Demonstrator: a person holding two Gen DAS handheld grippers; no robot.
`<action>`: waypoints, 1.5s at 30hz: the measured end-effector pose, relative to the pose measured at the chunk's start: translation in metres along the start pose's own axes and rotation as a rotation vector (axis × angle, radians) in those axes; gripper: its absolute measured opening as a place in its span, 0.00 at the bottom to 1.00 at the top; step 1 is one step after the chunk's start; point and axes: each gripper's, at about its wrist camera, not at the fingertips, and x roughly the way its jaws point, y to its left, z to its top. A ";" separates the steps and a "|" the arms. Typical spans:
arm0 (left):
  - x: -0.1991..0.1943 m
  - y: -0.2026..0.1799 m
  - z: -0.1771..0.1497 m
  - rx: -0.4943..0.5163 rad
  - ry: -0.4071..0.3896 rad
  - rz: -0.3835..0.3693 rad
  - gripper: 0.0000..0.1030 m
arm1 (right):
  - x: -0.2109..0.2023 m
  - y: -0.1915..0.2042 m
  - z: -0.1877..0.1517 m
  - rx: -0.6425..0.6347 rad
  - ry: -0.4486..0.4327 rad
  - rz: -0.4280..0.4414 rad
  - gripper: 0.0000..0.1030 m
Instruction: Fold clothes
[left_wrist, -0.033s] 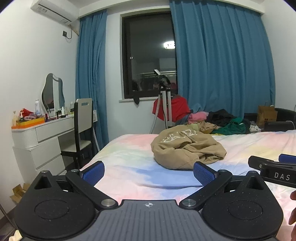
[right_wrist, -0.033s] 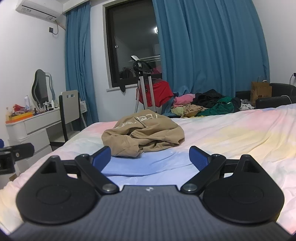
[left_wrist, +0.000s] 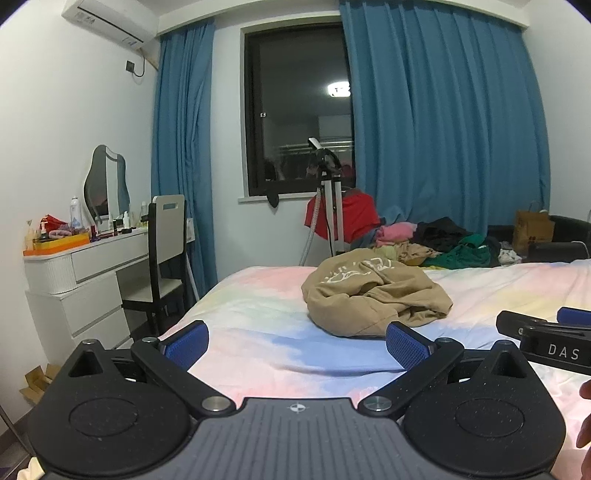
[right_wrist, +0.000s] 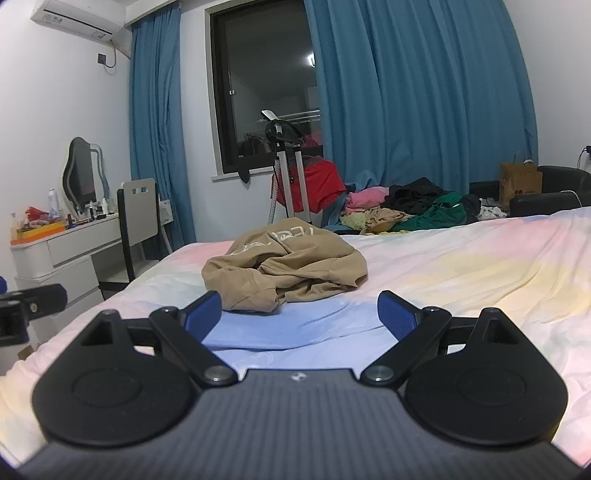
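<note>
While bunched up like that, tan sweatshirt (left_wrist: 373, 291) sitting in a lump near the middle of the bed (left_wrist: 258, 325), pale print showing on top, nowhere near folded. Ahead of both tools and touching neither.

Left tool (left_wrist: 295, 341) spread wide, nothing between the blue pads. Right tool (right_wrist: 301, 314) same deal, wide apart and empty, hovering low over the blue patch of the sheet.

Stuff that could go sideways, just guessing: grabbing the lump anywhere probably catches several layers at once, so lifting gives a tangle instead of a flat shirt. Can't tell where the hem, sleeves or hood are from here, so picking matching corners is a gamble. Soft wrinkly sheet right under it too, easy to pinch bedding along with the fabric. Also both tools fairly near each other, could bump when going in.

Containers: brown paper bag (right_wrist: 521, 181) back by the curtain, contents not visible. Orange tray (left_wrist: 55, 245) on the white bench (left_wrist: 99, 258) with small bottles and bits, too small to make out. Loose heap of clothes (right_wrist: 406, 210) past the bed, not in anything.
</note>
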 end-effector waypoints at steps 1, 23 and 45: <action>0.000 0.000 0.000 0.003 0.000 0.001 1.00 | -0.001 0.000 0.000 -0.001 -0.002 0.000 0.90; 0.002 -0.002 -0.005 0.014 -0.003 0.027 1.00 | -0.004 0.002 0.001 -0.020 -0.019 -0.015 0.90; -0.015 -0.008 0.013 0.039 0.012 0.011 1.00 | -0.020 0.004 0.035 0.021 0.042 -0.038 0.90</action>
